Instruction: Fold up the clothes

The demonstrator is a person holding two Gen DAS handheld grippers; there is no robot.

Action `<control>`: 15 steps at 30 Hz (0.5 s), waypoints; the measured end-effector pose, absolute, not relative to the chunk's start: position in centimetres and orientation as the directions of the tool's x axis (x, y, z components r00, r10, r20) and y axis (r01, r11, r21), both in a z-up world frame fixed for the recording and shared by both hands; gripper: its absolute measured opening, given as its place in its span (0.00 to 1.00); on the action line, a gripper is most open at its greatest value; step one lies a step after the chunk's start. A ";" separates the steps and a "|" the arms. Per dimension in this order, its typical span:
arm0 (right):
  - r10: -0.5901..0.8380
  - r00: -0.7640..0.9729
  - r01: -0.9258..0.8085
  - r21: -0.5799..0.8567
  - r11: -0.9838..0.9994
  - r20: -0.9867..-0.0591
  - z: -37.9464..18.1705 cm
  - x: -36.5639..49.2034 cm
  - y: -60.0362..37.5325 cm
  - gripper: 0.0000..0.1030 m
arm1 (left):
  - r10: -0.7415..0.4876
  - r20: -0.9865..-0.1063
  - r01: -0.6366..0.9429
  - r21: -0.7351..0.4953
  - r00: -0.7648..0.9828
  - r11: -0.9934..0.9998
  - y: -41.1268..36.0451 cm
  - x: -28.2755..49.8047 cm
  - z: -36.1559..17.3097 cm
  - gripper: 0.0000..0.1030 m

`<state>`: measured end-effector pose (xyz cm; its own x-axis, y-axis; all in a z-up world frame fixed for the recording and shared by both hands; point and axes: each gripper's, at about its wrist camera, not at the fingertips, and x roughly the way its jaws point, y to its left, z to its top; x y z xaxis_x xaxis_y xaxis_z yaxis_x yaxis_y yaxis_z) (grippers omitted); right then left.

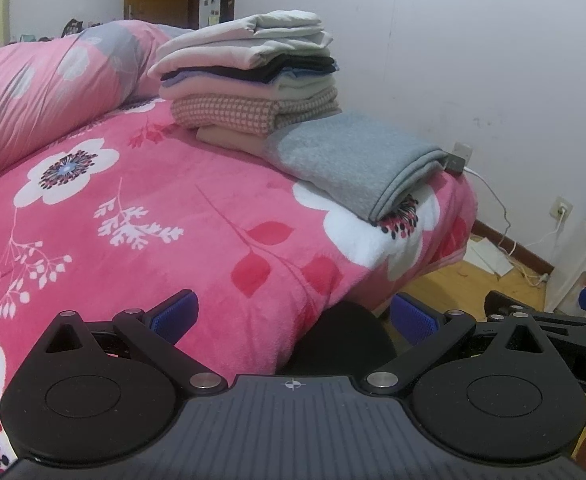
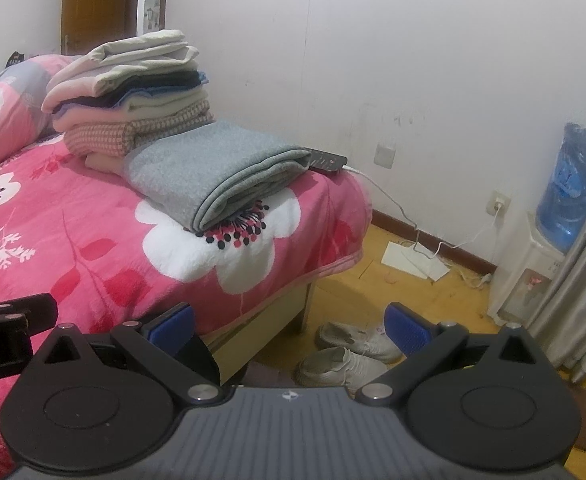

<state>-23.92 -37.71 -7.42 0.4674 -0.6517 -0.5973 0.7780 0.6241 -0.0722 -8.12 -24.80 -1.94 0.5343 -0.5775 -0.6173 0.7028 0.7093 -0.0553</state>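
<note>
A grey garment (image 1: 353,160) lies folded flat at centre right of the left view, on the corner of the pink floral blanket (image 1: 181,216), its doubled edge facing the camera; just behind it a stack (image 1: 253,76) of folded clothes rises in cream, black, pink and checked layers. The left gripper (image 1: 293,316) gapes wide and empty at the frame's bottom; the right gripper (image 2: 289,324) is equally wide, holding nothing. A dark remote (image 2: 327,160) is half hidden behind the grey fold; the stack's lowest layers are hard to separate.
</note>
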 end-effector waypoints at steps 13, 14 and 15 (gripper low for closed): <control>-0.649 0.470 0.773 -0.076 0.630 -0.598 -7.3 -23.7 -37.6 1.00 | -0.576 -0.615 0.699 -0.055 0.539 0.713 -24.7 -8.1 -1.9 1.00; -0.649 0.470 0.773 -0.077 0.630 -0.598 -7.4 -23.8 -37.6 1.00 | -0.576 -0.615 0.699 -0.055 0.539 0.713 -24.7 -8.1 -1.9 1.00; -0.649 0.470 0.773 -0.077 0.630 -0.598 -7.4 -23.8 -37.6 1.00 | -0.575 -0.615 0.699 -0.054 0.539 0.713 -24.7 -8.1 -1.9 1.00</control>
<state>-23.78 -37.57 -7.36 0.4698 -0.6492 -0.5982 0.7726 0.6302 -0.0772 -8.13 -24.73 -1.92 0.5391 -0.5754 -0.6151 0.6989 0.7131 -0.0545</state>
